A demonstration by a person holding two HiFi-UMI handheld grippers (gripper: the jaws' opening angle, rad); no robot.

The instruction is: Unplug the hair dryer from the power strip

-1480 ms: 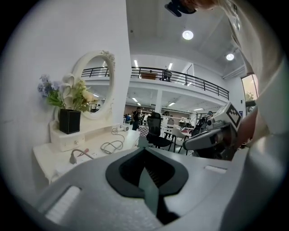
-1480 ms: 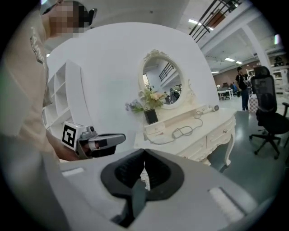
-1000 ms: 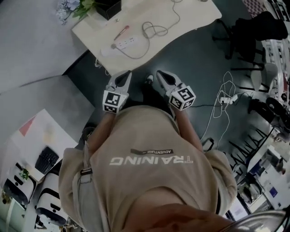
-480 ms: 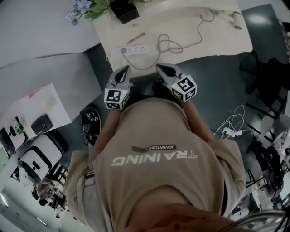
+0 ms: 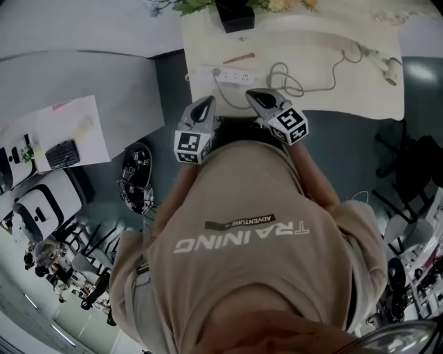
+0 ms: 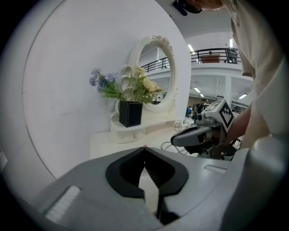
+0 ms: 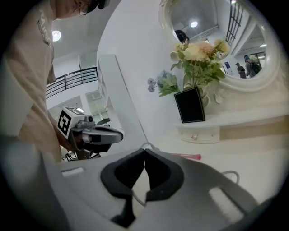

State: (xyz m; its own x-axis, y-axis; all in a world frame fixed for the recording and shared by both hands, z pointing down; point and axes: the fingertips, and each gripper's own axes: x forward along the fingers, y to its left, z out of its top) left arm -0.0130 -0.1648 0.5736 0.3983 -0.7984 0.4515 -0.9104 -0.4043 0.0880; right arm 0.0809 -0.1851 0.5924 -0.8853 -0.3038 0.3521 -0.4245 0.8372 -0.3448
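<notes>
A white power strip (image 5: 232,74) lies on the cream table (image 5: 360,97) at the top of the head view. From it a pale cord (image 5: 284,75) runs in a loose coil to the white hair dryer (image 5: 388,66) at the table's right end. My left gripper (image 5: 207,102) and right gripper (image 5: 253,93) hang side by side at the table's near edge, just short of the strip. Both are shut with nothing between the jaws. The left gripper (image 6: 144,149) sees the right gripper (image 6: 177,140) beside it; the right gripper (image 7: 145,150) sees the left gripper (image 7: 118,134).
A black vase (image 5: 234,14) with flowers stands at the table's back, in front of an oval mirror (image 6: 156,74). A red pen (image 5: 239,59) lies behind the strip. A grey partition (image 5: 83,76) is to the left, a black chair (image 5: 415,166) to the right.
The person has turned toward the table, which has swung to the top middle of the head view. Both grippers, still shut, have come up to its near edge by the strip.
</notes>
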